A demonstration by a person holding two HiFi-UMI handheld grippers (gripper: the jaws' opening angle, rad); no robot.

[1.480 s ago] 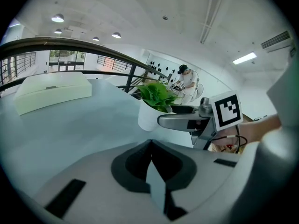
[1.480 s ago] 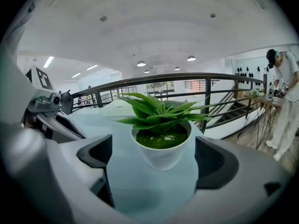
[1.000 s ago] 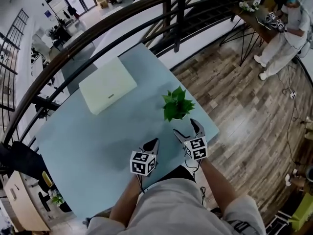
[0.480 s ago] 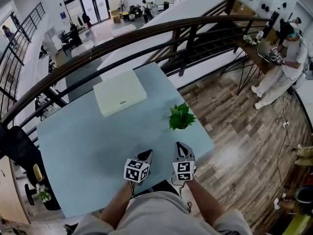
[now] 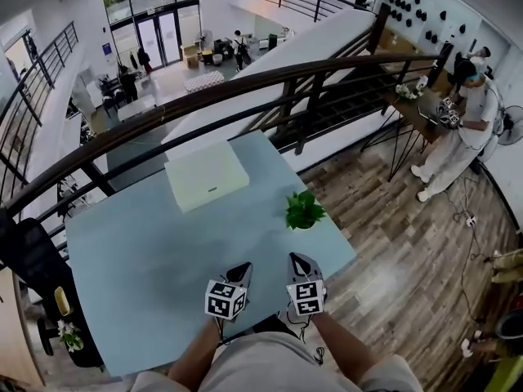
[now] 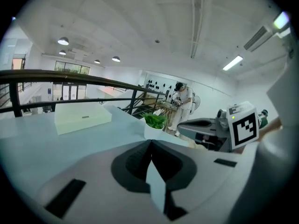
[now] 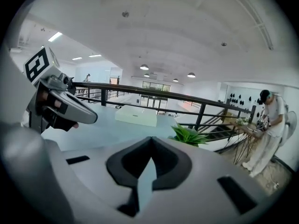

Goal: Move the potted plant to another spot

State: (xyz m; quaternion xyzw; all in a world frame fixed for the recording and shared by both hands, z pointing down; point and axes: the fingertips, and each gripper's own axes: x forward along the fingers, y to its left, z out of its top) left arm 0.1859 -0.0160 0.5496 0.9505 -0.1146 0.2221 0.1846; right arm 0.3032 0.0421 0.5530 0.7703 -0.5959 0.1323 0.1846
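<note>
Seen from the head view: left gripper [image 5: 243, 266] and right gripper [image 5: 296, 257] side by side above the near edge of a smooth, pale blue table [image 5: 139, 251]. Both pairs of jaws pressed flat together, gripping nothing. Potted plant [image 5: 304, 211] upright on the table, ahead of the right gripper and well apart from it, by the table's right edge. Flat, white, rectangular box [image 5: 206, 175] farther ahead of the left gripper, near a dark curved railing [image 5: 245, 88]. Plank wood floor [image 5: 409, 219] off to the right.

Only in the left gripper view: the plain white pot [image 6: 152, 131] under glossy pointed green leaves. In the right gripper view, just the leaves [image 7: 189, 135] above the gripper's grey, matte body, pot hidden.
</note>
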